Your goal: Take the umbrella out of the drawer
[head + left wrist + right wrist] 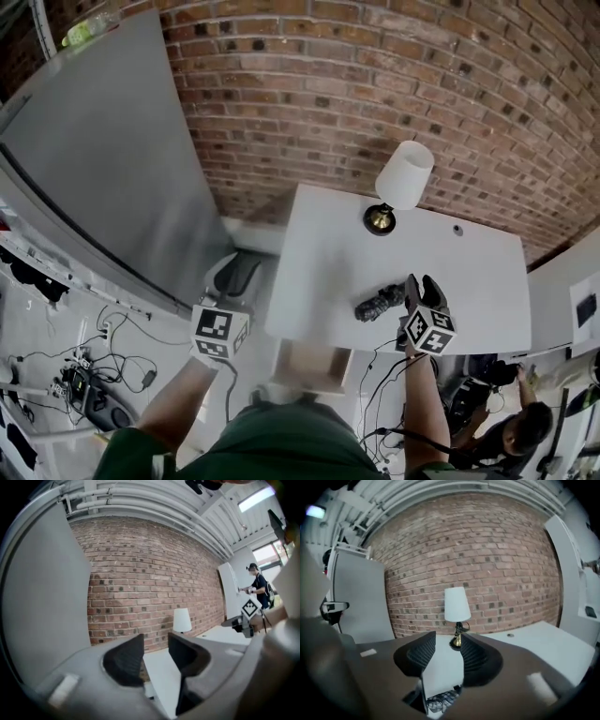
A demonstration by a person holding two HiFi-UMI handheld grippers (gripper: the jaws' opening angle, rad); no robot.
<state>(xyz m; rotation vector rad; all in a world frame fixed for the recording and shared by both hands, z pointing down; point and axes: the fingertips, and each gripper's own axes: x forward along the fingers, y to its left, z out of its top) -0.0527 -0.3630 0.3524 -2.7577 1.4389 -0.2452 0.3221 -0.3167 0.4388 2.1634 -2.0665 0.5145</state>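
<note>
White table [469,272] against a brick wall. The umbrella [378,305] lies on it, out of the drawer [305,367], its long axis slanting toward the right gripper [422,284] just beside it. The left gripper [222,323] is well apart. Both pairs of jaws stand spread and empty.

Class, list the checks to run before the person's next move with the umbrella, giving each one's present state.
1. Umbrella out of the drawer: ok, it is over the desk.
2. Right gripper gripping the umbrella: cannot tell; jaw tips apart, umbrella low between them.
3. Left gripper free: ok, open, nothing between its jaws.
4. Room on the desk to set it down: ok.
5. Lamp out of the way: ok, apart, by the wall.
</note>
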